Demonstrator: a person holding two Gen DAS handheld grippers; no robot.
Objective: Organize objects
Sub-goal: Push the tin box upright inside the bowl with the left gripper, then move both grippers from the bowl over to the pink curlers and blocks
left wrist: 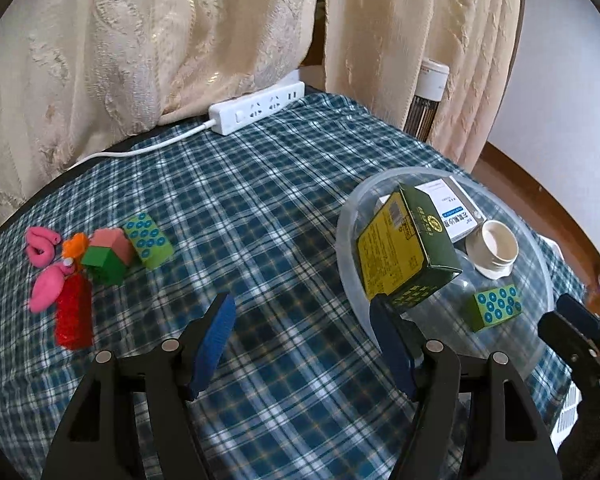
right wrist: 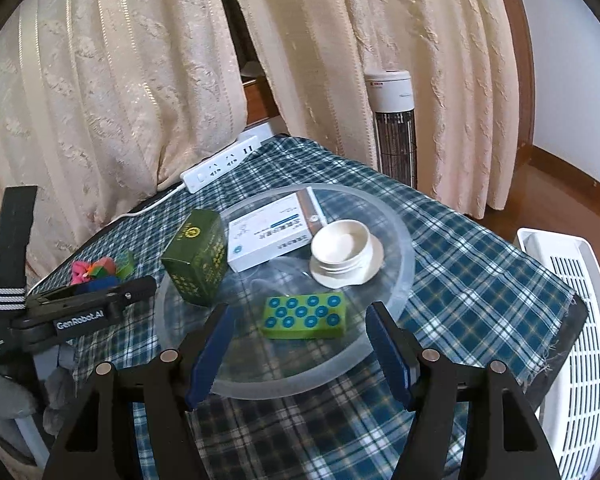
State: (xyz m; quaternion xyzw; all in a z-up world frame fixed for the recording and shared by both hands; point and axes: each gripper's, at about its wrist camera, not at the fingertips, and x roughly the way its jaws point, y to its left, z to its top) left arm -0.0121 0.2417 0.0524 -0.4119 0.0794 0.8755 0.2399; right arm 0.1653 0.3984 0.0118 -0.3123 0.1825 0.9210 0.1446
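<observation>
Two grippers, both wide and empty: left gripper is nearer the toys, which lie left of the bowl; right gripper faces the bowl.

Daylight soft, filtering through curtains; I see even brightness, faint shadows on checked cloth. Mild glare on clear bowl rim. Strong fisheye bending, dark corners. Slight softness overall.
</observation>
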